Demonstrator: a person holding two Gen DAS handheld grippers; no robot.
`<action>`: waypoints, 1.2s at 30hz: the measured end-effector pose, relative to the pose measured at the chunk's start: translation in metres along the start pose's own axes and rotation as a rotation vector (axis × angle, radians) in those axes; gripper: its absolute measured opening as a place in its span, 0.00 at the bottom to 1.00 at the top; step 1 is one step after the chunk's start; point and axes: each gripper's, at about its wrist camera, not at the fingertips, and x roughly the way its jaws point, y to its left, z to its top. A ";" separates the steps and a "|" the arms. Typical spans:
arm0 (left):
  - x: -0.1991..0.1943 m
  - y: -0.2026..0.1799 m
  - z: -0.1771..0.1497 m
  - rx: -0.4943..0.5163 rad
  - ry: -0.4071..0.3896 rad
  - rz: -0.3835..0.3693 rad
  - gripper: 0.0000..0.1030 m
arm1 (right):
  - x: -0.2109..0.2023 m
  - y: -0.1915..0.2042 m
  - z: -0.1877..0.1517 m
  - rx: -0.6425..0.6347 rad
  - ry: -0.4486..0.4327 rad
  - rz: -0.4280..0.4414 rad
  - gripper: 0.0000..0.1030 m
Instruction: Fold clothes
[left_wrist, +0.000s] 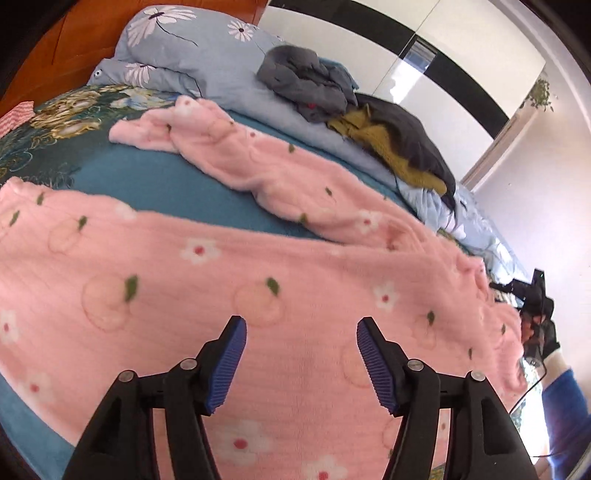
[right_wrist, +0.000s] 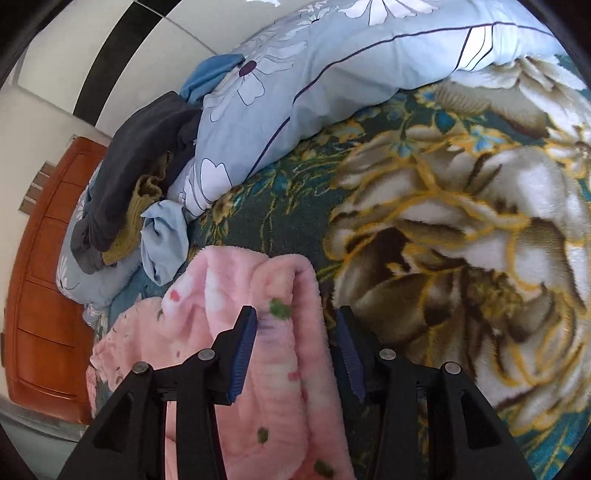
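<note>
Pink fleece garment (left_wrist: 258, 280) lies under parted, empty left tongs (left_wrist: 301, 325); right tongs (right_wrist: 295, 314) straddle its fold, unclosed.

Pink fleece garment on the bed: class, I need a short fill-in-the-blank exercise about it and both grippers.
1. The pink fleece garment is printed with white ____ and peaches.
2. The left gripper hovers over the garment with its jaws ____.
3. A fold of the garment lies between the jaws of the ____ gripper.
4. Past the garment, dark grey and ____ clothes lie piled on the pale blue quilt.

Missing words: flowers; open; right; mustard yellow
</note>
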 end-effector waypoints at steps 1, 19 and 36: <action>0.003 -0.001 -0.004 -0.002 0.012 0.004 0.64 | 0.002 0.001 0.001 -0.008 0.002 0.008 0.45; -0.001 0.022 -0.012 -0.134 -0.008 0.028 0.65 | -0.029 -0.004 0.069 0.043 -0.129 -0.054 0.00; 0.004 0.024 -0.020 -0.145 0.015 0.022 0.69 | 0.011 0.015 0.027 -0.093 0.002 -0.050 0.23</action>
